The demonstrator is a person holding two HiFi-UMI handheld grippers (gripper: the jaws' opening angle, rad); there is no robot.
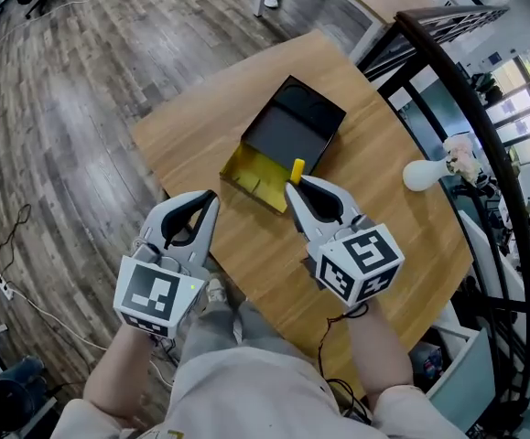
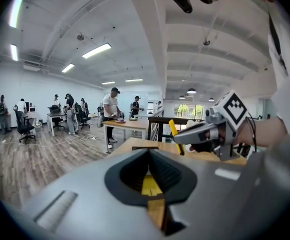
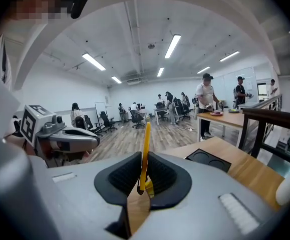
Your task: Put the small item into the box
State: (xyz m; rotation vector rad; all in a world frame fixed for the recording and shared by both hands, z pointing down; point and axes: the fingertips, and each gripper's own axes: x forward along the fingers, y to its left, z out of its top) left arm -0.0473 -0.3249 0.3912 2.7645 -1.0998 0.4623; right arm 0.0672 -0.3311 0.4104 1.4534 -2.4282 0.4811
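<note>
Fingers, right gripper: clenched on the yellow strip, pinching its lower end; most of its length stands clear above them.
Fingers, left gripper: closed together with nothing between them, held beside the right one at the near edge of the table.
Strip, position: in the air just short of the box, above its yellow flap.
Strip, look: narrow, flat, straight, bright yellow; seen edge-on in the right gripper view.
Strip, handling (judged): probably light, fairly stiff plastic. The smooth, thin faces could pivot or slip, so a hold across the flat faces nearer the middle would be steadier than an end grip.
Box, look: shallow, black inside, open at the top, flap folded out toward the person.
</note>
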